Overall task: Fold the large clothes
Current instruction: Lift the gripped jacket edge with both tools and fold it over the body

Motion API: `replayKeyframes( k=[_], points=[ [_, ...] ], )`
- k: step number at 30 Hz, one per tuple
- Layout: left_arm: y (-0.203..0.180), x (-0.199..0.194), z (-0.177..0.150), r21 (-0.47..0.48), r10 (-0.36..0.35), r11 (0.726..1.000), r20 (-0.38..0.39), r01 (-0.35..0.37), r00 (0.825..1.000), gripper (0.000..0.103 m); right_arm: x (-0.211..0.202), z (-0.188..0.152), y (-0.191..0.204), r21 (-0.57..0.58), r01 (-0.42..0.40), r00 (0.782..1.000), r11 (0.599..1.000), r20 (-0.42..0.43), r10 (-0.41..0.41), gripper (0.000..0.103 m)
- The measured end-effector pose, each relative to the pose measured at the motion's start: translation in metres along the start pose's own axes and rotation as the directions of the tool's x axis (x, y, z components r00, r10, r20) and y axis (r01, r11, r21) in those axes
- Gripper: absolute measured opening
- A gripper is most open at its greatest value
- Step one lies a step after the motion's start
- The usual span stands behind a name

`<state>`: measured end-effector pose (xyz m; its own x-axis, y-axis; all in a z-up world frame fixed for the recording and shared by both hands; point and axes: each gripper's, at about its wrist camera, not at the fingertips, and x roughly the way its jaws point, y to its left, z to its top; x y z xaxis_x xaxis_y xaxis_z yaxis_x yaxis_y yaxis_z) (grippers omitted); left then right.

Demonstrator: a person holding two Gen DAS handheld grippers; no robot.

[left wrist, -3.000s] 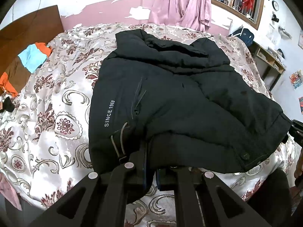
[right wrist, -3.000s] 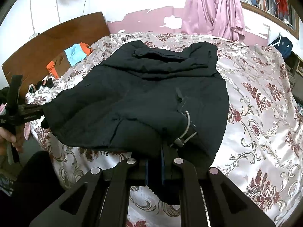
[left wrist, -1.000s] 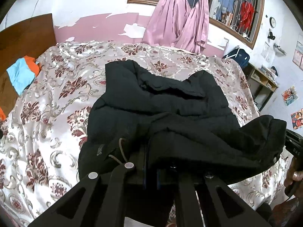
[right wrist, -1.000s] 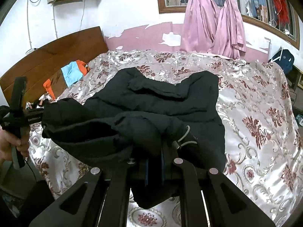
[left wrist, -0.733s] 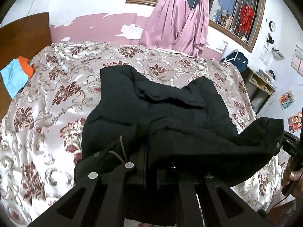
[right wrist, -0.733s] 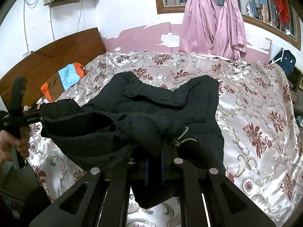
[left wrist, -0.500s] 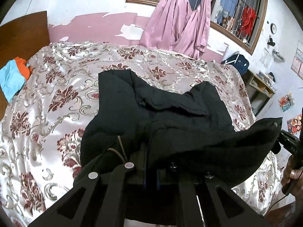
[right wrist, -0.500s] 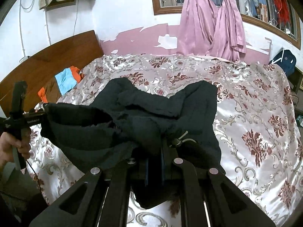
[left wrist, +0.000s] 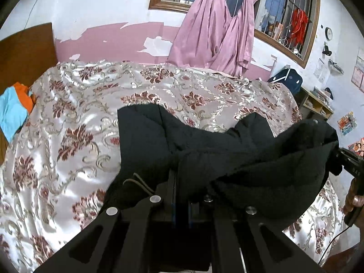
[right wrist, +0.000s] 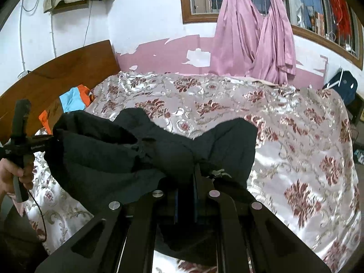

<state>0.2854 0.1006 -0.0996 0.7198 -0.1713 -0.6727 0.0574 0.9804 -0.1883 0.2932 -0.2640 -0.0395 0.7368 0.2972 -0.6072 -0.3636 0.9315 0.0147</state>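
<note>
**A:** Nearest first: state of the left tool point(left wrist: 182, 195)?

**B:** Was pressed together, pinching one bottom corner of the black jacket point(left wrist: 204, 141). Could see the fleecy lining bunched over the fingers.

**A:** And the right tool point(right wrist: 195, 182)?

**B:** Was the same: clamped on the other bottom corner, just beside a grey drawcord point(right wrist: 217, 171). Held the hem raised above the bed point(left wrist: 68, 118), sagging a little between the two tools.

**A:** And further out?

**B:** Found the shoulder end lying on the flowered bed cover, about in the middle of the bed. Saw it stop well short of the pink curtains point(left wrist: 216, 34) at the far wall.

**A:** Long axis of the jacket?

**B:** Ran straight away from both tools, hem near, collar far. Had the hem line crosswise, from one tool to the other.

**A:** Which hand nearer?

**B:** Judged neither nearer: stood about level, each at its own corner. Probably needed to carry both forward together, to lay the hem on the collar. Risked a crooked fold if moved unevenly.
</note>
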Motion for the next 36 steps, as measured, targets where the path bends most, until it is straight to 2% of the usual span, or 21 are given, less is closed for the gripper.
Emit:
replayKeyframes(
  k=[7, 16, 25, 30, 36],
  points=[
    [0.005, 0.012, 0.019, 0.0, 0.001, 1.0, 0.006, -0.001, 1.0, 0.007, 0.015, 0.027, -0.002, -0.025, 0.016, 1.0, 1.0, 0.015, -0.016, 0.008],
    [0.009, 0.029, 0.036, -0.001, 0.004, 1.0, 0.001, -0.004, 1.0, 0.007, 0.037, 0.04, -0.007, -0.029, 0.019, 1.0, 0.999, 0.023, -0.018, 0.009],
    [0.007, 0.058, 0.07, 0.007, 0.013, 1.0, 0.014, -0.013, 1.0, 0.007, 0.066, 0.061, -0.024, -0.017, 0.025, 0.999, 1.0, 0.02, -0.025, 0.009],
    [0.012, 0.112, 0.094, 0.0, 0.032, 0.999, -0.069, -0.032, 0.997, 0.007, 0.103, 0.084, -0.038, -0.015, 0.021, 0.999, 1.0, -0.027, -0.022, 0.009],
    [0.023, 0.184, 0.109, 0.0, 0.046, 0.999, -0.218, -0.047, 0.975, 0.007, 0.185, 0.103, -0.064, 0.016, 0.015, 0.982, 1.0, -0.186, -0.011, 0.009]
  ],
)
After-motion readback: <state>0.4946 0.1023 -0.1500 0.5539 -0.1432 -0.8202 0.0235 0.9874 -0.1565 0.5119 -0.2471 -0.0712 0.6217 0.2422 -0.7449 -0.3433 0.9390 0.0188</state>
